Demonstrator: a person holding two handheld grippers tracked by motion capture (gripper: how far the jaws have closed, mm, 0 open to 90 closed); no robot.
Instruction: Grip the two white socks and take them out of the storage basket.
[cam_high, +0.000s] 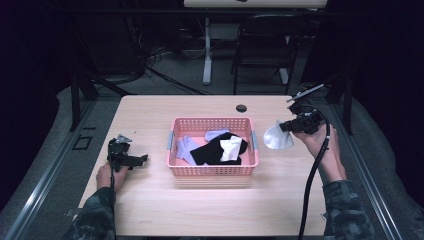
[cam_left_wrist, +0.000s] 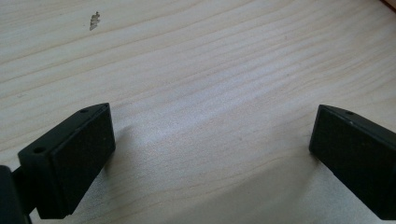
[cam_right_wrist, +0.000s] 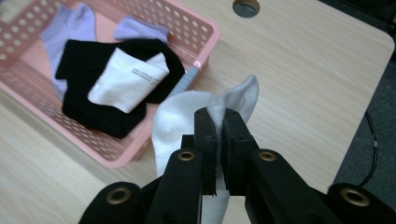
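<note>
Landmark for all places: the pink basket (cam_high: 212, 170), perforated, standing mid-table (cam_high: 150, 210).

Right gripper (cam_high: 289, 126) — held above the table just beside the basket's right end wall, the person's right hand (cam_high: 312, 141) under it with the forearm running back toward the table's near edge. The right gripper view gives the detail that the high view lacks: the two black jaws are closed tight on a fold of the white sock (cam_right_wrist: 187, 116), which hangs out to either side of them. From above, the sock (cam_high: 277, 136) reads as a pale lobe clear of the tabletop, close to the basket's right wall and outside it.

Left gripper (cam_high: 141, 159) — well left of the basket, low over the table, the left hand (cam_high: 106, 175) resting behind it. The left gripper view shows its jaws standing wide apart with bare wood grain between them, nothing held.

Basket contents — a black garment (cam_high: 212, 151) lying across the middle, a white tag or folded white piece (cam_right_wrist: 128, 79) on top of it bearing small print, and lavender socks (cam_high: 186, 147) at the left and rear.

A round cable hole (cam_high: 241, 108) sits in the tabletop beyond the basket's far wall.
</note>
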